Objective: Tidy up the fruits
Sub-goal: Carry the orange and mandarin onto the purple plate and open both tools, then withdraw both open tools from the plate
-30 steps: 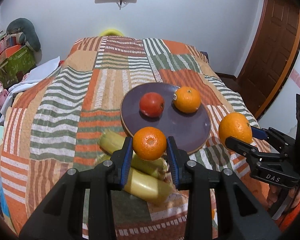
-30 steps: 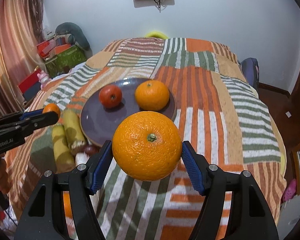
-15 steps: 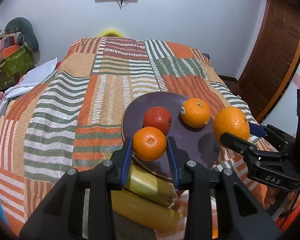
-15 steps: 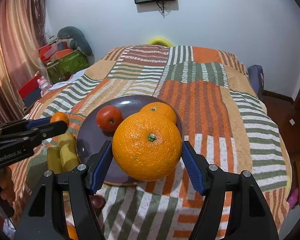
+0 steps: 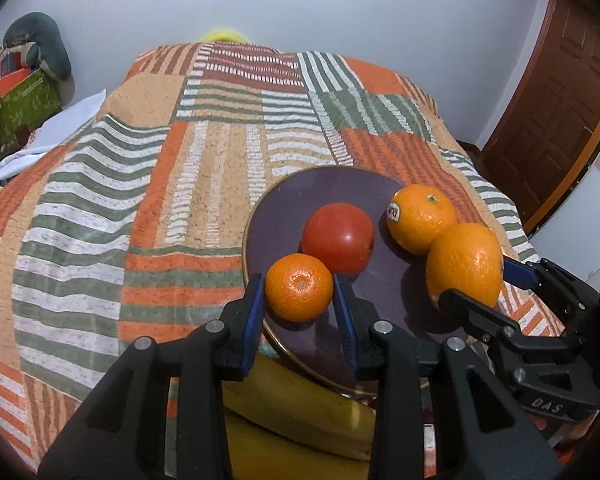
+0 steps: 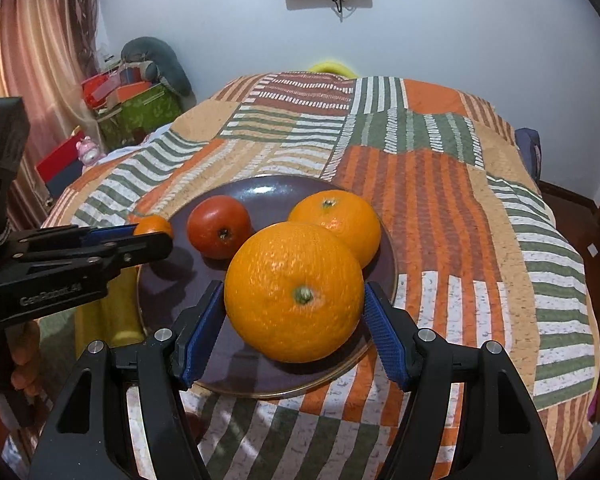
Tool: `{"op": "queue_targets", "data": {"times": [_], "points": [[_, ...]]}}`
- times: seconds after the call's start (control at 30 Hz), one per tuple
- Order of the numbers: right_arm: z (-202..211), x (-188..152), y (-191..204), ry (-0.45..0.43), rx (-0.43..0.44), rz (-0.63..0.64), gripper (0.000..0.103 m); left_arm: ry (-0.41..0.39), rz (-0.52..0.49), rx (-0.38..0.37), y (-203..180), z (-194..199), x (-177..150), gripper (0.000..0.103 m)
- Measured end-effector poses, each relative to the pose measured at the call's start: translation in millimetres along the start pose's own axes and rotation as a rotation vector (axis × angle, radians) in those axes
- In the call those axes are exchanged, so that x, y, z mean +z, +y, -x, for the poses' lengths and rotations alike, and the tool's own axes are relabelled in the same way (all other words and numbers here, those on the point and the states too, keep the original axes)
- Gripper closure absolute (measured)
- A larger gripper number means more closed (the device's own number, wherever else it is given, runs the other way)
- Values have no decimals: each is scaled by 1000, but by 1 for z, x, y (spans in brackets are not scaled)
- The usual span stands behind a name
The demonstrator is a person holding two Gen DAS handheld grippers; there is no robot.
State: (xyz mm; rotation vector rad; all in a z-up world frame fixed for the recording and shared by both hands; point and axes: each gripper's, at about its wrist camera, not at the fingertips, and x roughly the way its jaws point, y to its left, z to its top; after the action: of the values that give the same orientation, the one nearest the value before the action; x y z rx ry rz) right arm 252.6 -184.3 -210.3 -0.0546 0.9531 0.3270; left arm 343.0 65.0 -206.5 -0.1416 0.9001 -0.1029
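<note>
A dark purple plate (image 5: 292, 204) lies on the striped bedspread; it also shows in the right wrist view (image 6: 268, 190). On it sit a red tomato (image 5: 338, 238) and an orange with a sticker (image 5: 420, 218). My left gripper (image 5: 299, 294) is shut on a small orange (image 5: 299, 292) over the plate's near left rim. My right gripper (image 6: 296, 300) is shut on a large orange (image 6: 294, 298) over the plate's near right part. The tomato (image 6: 219, 226) and the other orange (image 6: 336, 220) lie just beyond it.
Yellow bananas (image 5: 300, 408) lie on the bedspread below my left gripper, beside the plate's near edge. The striped bedspread (image 5: 140, 184) stretches to the left and far side. Boxes and a grey cushion (image 6: 156, 64) stand by the far left wall. A wooden door (image 5: 556, 92) is at right.
Both grippers have moved forward and in over the plate, each still holding its orange. The bananas have dropped lower in the left wrist view.
</note>
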Motion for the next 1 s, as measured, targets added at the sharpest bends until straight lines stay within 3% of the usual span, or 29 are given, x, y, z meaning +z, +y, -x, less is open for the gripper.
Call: {"op": "queue_targets", "data": {"times": [0.3,0.43,0.53,1.0], "points": [[-7,-5,1,28,5,9,36,17,-33,20,-7,-9,-2,69],[-7,-5,0,42,12,-7,36,21,-17,11,-7,-6,-1,59],[-5,-3,0,52,4,-17,36,6,-10,18,-7,4,0,51],[45,-5,1,1,-37,6,34,-27,-25,42,-11,68,-22,45]]}}
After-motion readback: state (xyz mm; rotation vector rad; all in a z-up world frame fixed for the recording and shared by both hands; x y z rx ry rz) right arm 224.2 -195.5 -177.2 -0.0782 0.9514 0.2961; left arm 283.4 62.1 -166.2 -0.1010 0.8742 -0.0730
